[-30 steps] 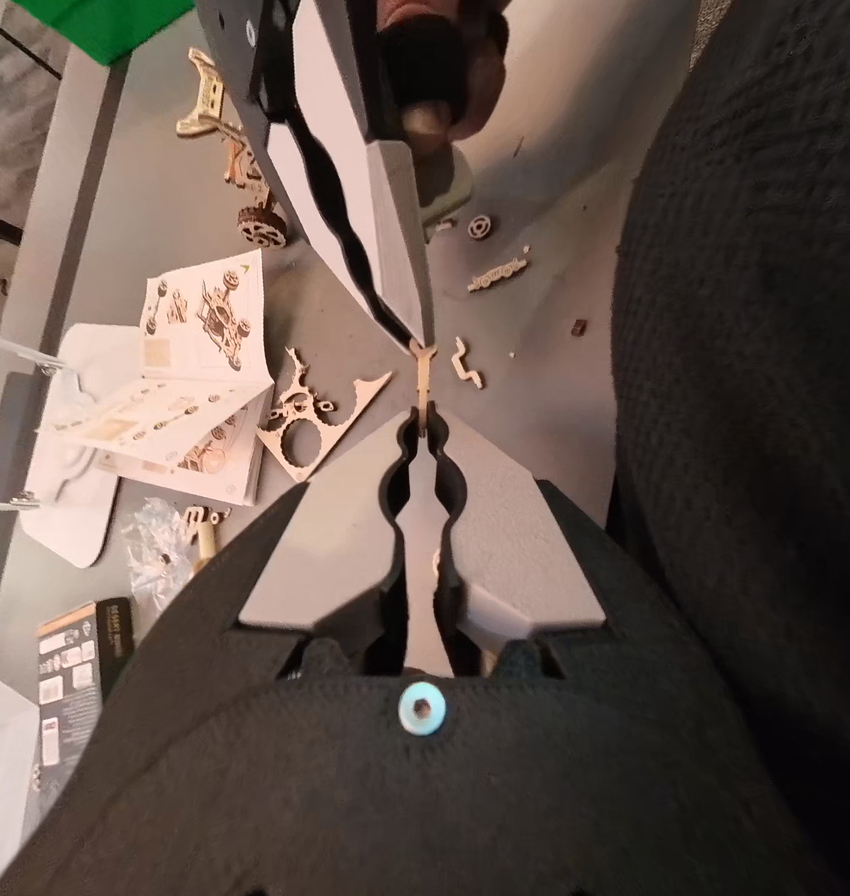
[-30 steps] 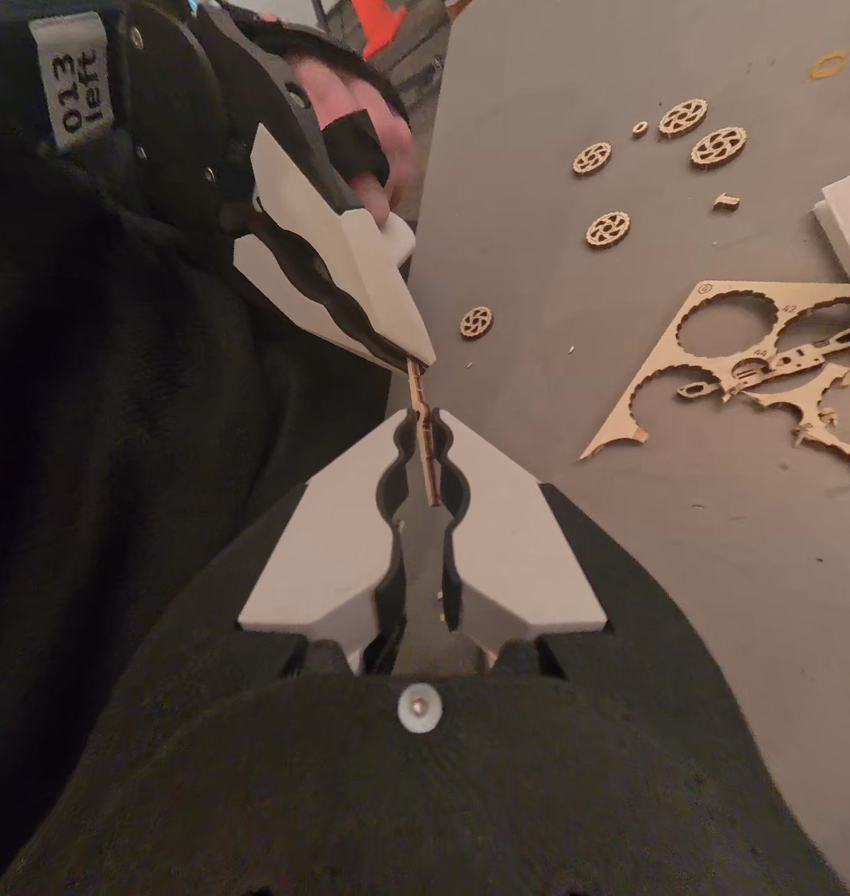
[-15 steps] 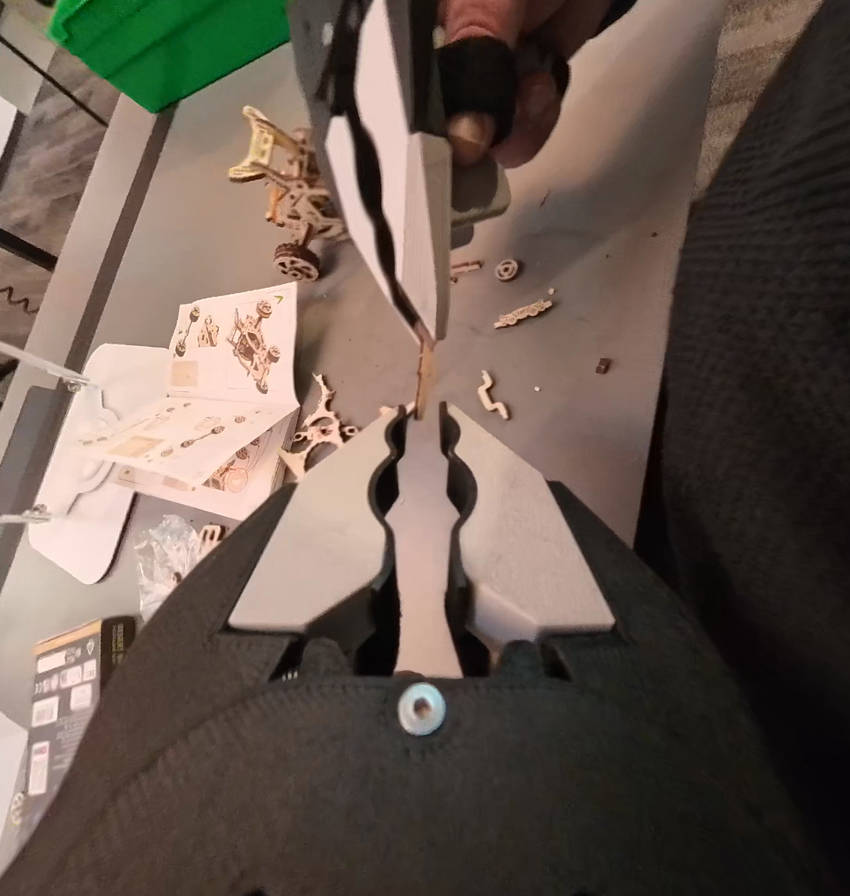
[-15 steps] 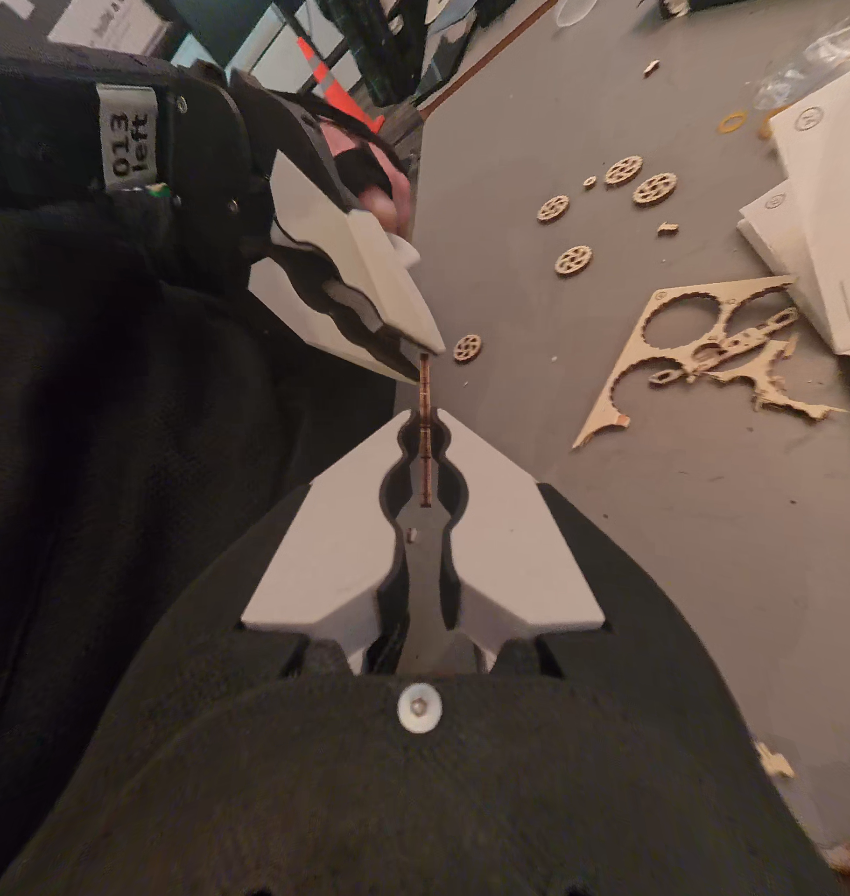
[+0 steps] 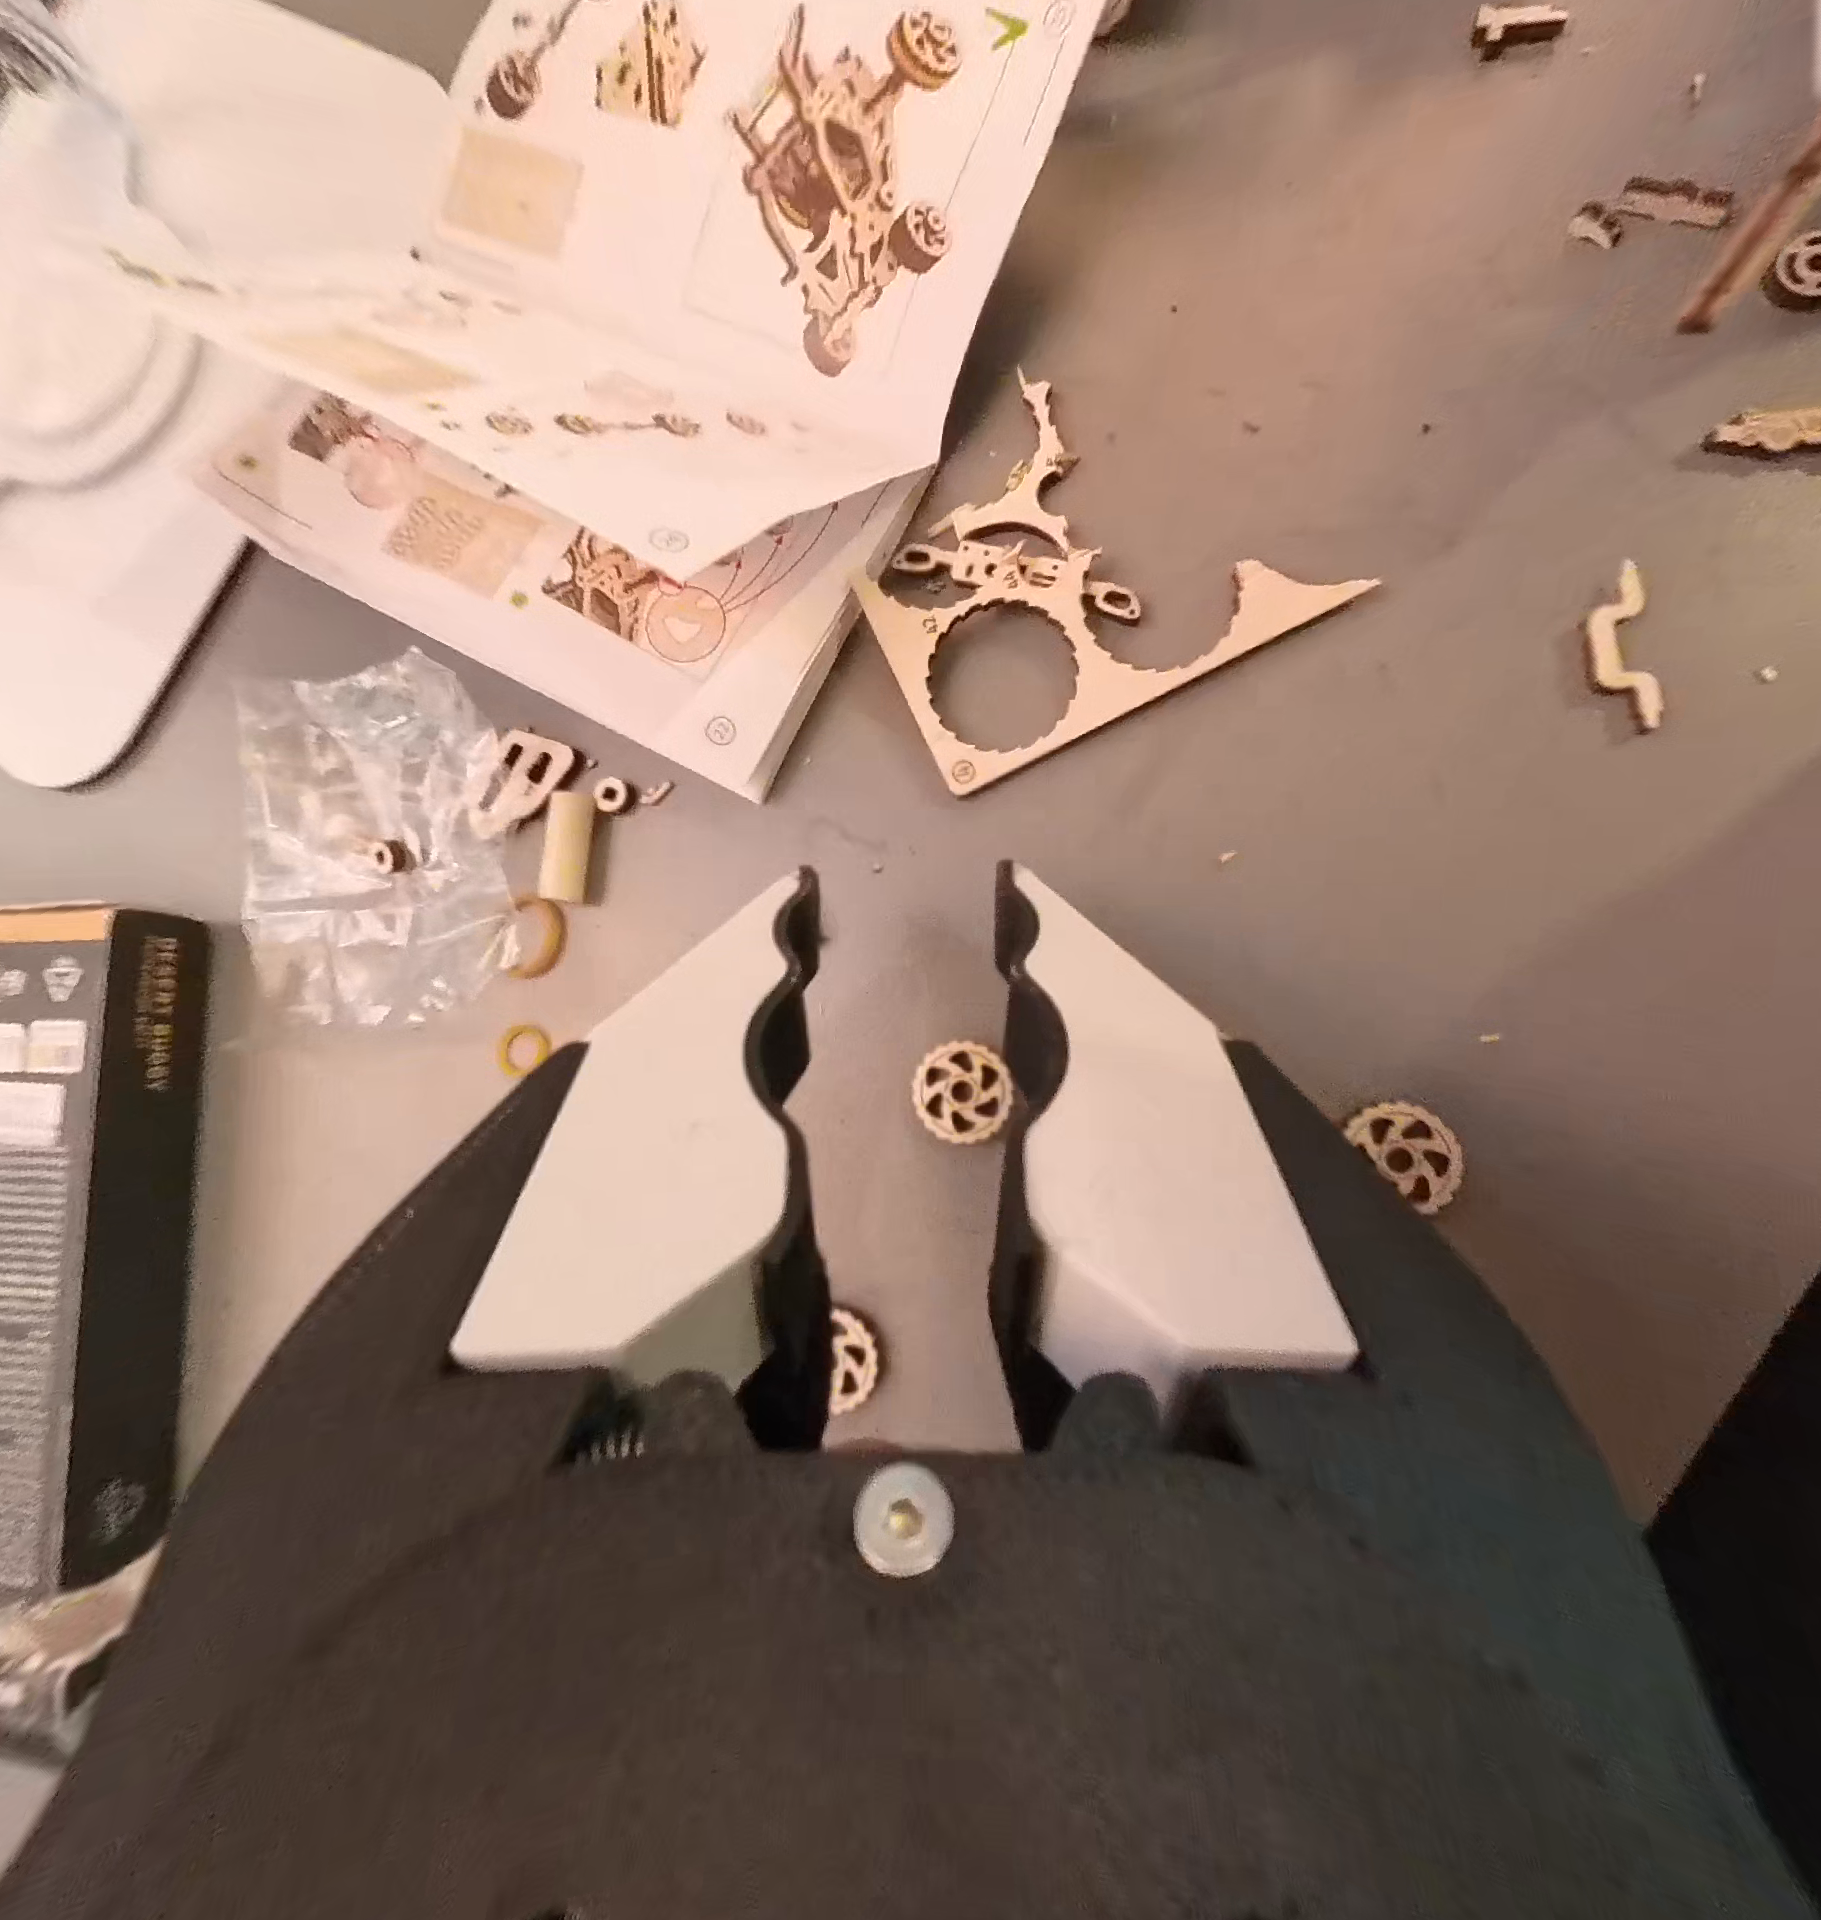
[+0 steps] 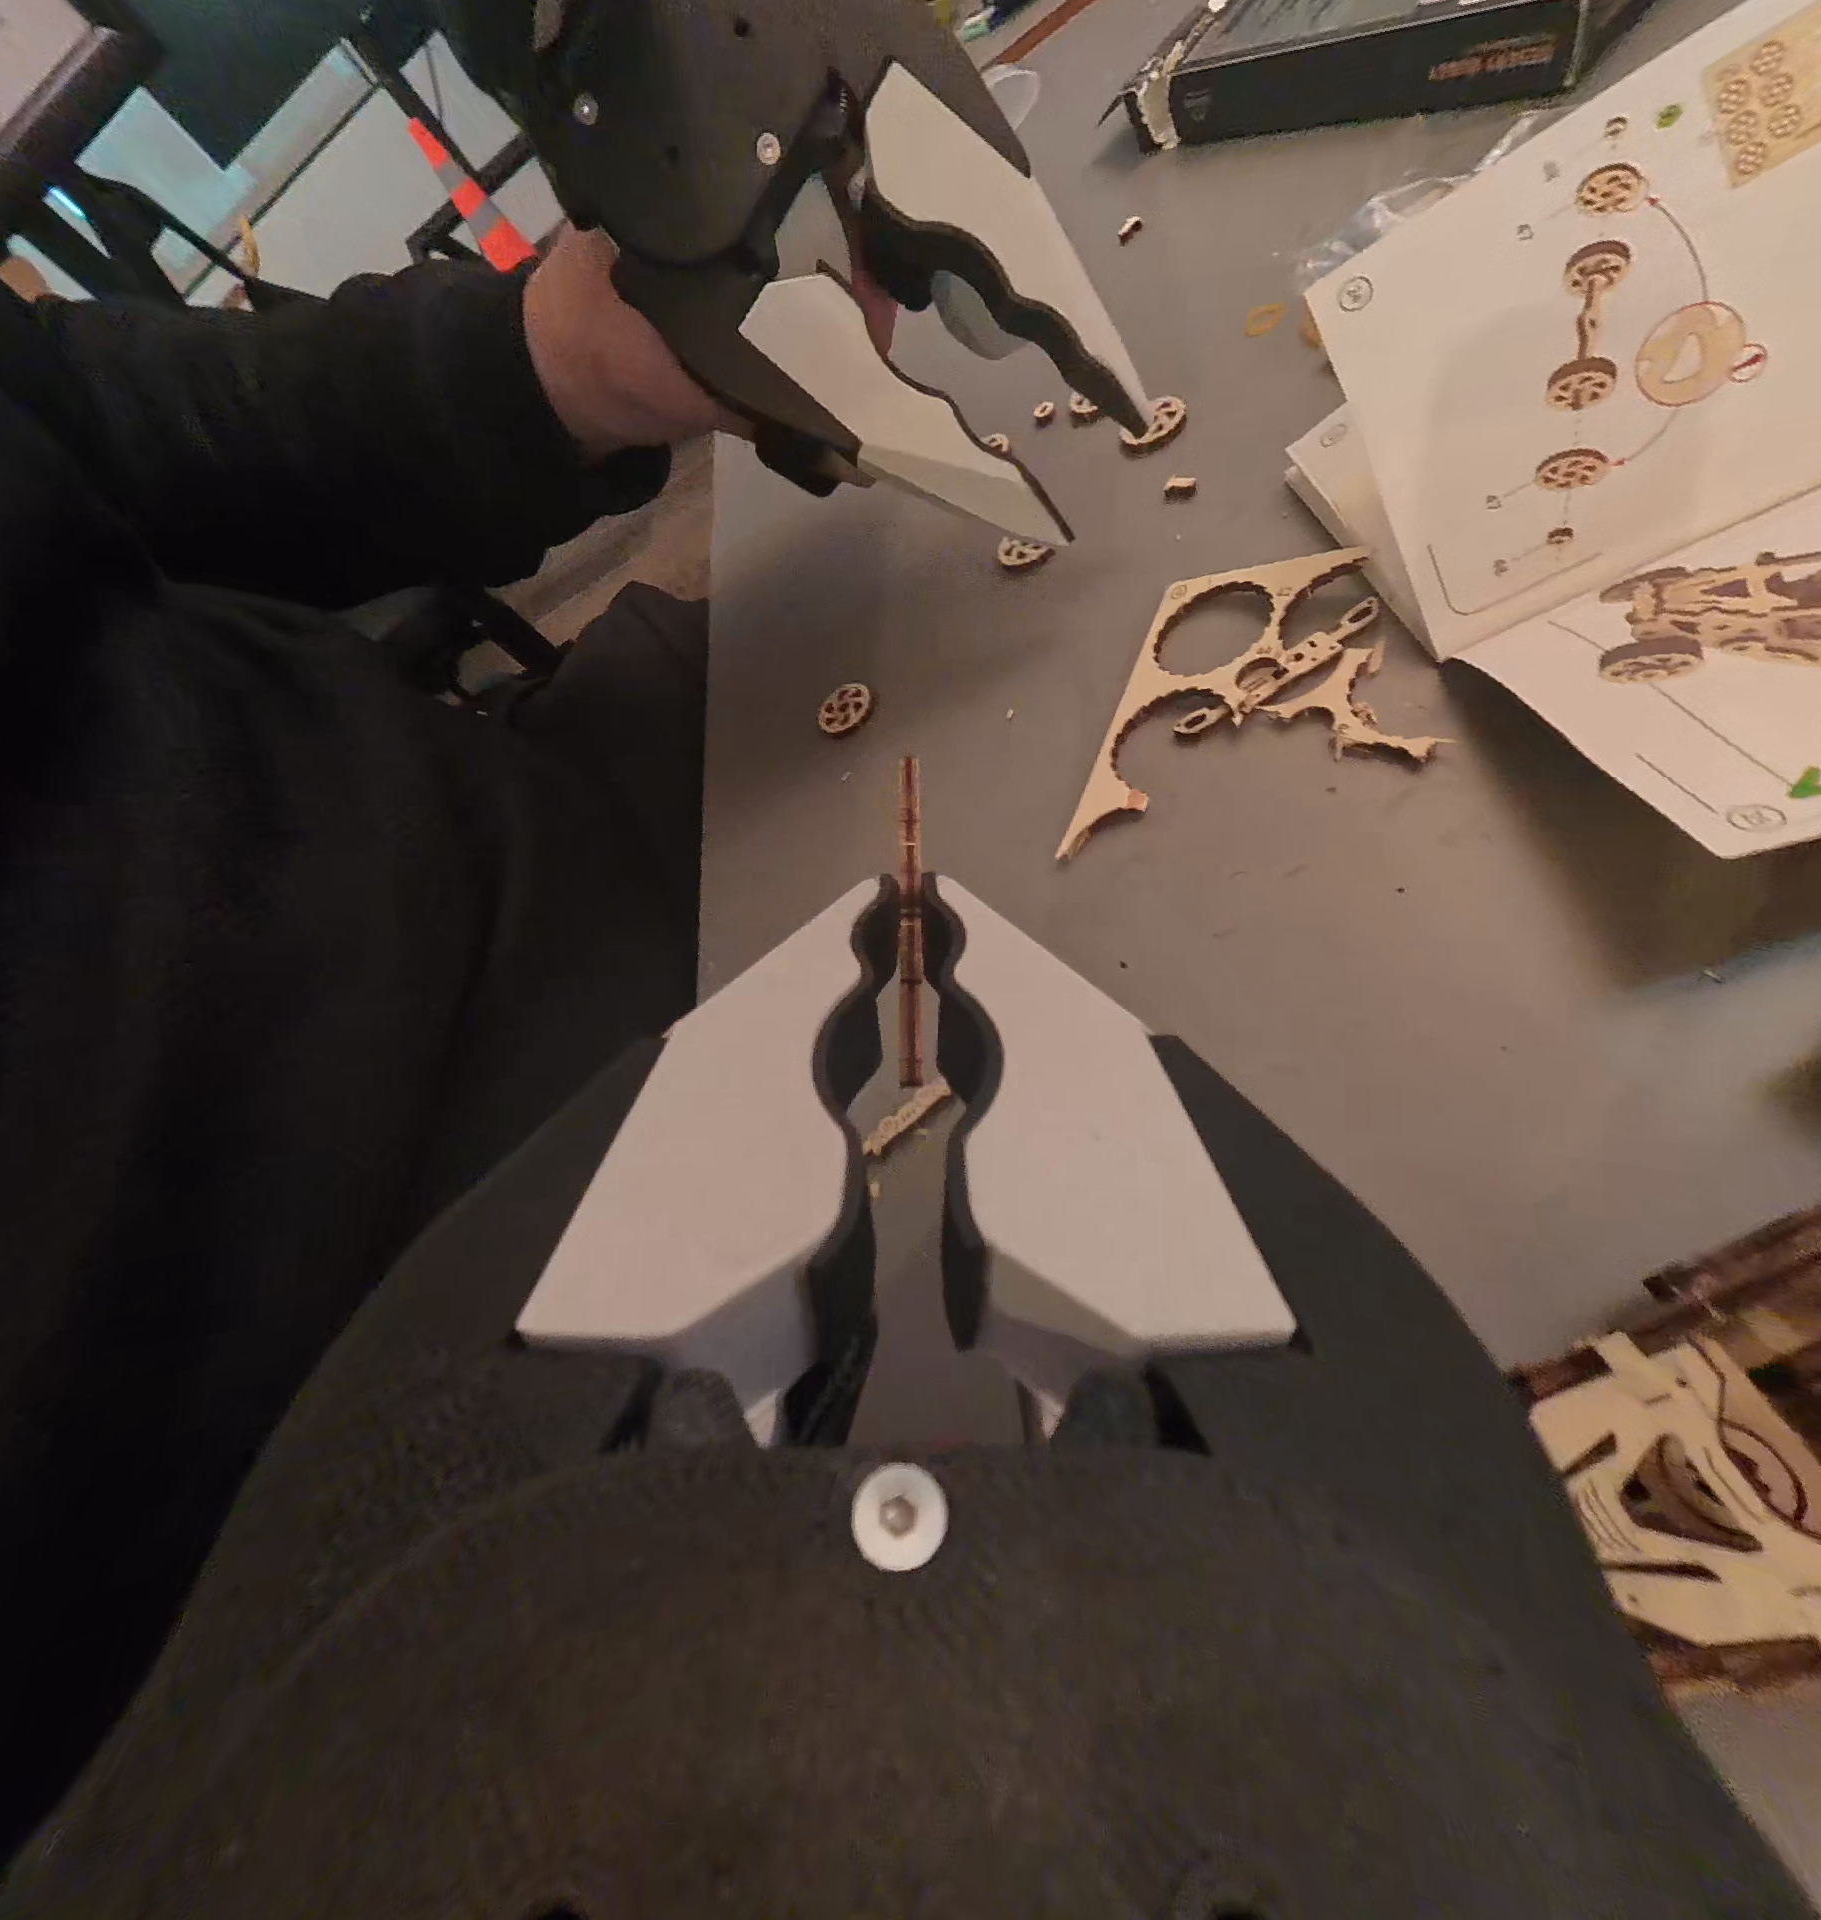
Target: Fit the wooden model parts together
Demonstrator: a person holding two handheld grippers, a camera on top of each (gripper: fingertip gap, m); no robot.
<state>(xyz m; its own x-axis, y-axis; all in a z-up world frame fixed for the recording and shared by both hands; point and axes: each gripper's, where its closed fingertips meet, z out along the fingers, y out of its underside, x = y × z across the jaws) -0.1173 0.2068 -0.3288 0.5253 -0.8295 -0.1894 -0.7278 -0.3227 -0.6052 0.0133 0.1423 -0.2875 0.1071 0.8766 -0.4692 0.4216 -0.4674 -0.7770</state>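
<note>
My right gripper [image 6: 908, 883] is shut on a thin wooden strip [image 6: 908, 821] that sticks out forward past its fingertips, above the grey table [image 6: 1301, 1039]. My left gripper [image 5: 904, 873] is open and empty, low over the table, with a small wooden wheel [image 5: 960, 1093] lying between its fingers. In the right wrist view the left gripper [image 6: 1105, 478] stands apart from the strip, its tips down by two wheels [image 6: 1155, 421] [image 6: 1023, 551]. A third wheel [image 6: 846, 710] lies nearer the strip.
A punched-out wooden sheet [image 5: 1041, 644] [image 6: 1249, 675] lies mid-table beside the open instruction booklet [image 5: 677, 312] [image 6: 1612, 416]. A plastic bag [image 5: 355, 831], a black box [image 5: 54, 1247] and loose small parts lie on the left. A part-built wooden model [image 6: 1716, 1455] sits at lower right. The gap from one gripper's tips to the other's is roughly 15 cm.
My left gripper has let go of the strip, opened, and moved away down to the wheels on the table. My right gripper still holds the strip.
</note>
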